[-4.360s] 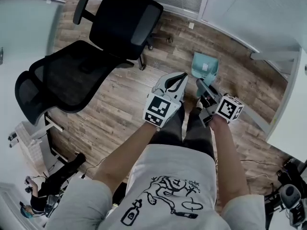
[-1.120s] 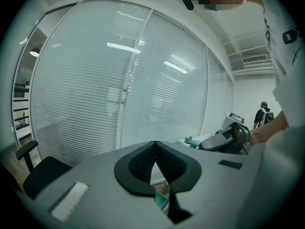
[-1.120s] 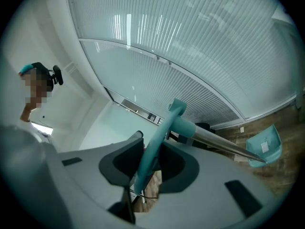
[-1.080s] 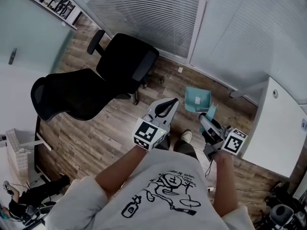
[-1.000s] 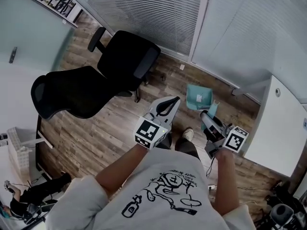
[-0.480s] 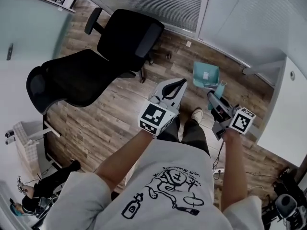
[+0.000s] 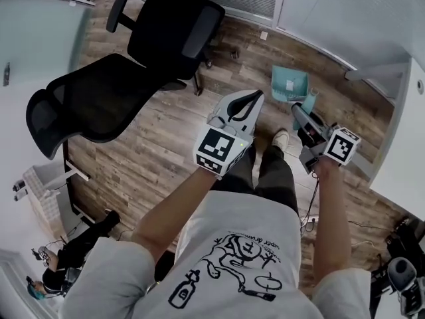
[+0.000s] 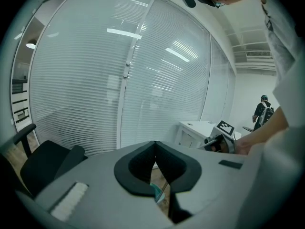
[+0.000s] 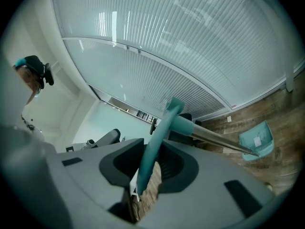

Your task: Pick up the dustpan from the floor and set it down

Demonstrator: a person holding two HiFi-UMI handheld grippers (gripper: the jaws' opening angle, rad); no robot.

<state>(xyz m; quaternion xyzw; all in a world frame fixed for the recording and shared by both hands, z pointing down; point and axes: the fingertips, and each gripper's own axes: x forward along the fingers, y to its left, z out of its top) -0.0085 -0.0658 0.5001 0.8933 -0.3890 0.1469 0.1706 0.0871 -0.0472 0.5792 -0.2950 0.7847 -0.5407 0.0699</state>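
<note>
Two grippers in play, one dustpan, two black office chairs: that's the count. Writing first. The dustpan (image 7: 289, 85) carries one small white label (image 7: 287, 91) on its teal pan, print too small to read. Each gripper wears one cube of black-and-white square markers, one cube (image 7: 218, 150) on the left, one (image 7: 343, 145) on the right, patterns only, no words. The T-shirt (image 7: 246, 264) shows a scribbled drawing whose lettering I can't make out.

Right gripper (image 9: 151, 171) is clamped on the dustpan's teal handle (image 9: 155, 142), a metal shaft running from it down to the pan. The pan sits low by the foot of the window wall, ahead of the one visible shoe (image 7: 281, 138). Whether it is resting on the wood floor (image 7: 153, 158) or just off it is hard to say from up here.

Left gripper (image 8: 155, 144) is pinched together on nothing, beside the right one and well apart from the pan. Chairs: one (image 7: 174, 33) near the blinds (image 8: 86, 80), the mesh one (image 7: 99, 105) just beside it.

Against a second ago, the grip on the handle is unchanged and the left jaws are as they were. The head view now tilts further down, so less of the blinds shows and the pan lies higher in the picture.
</note>
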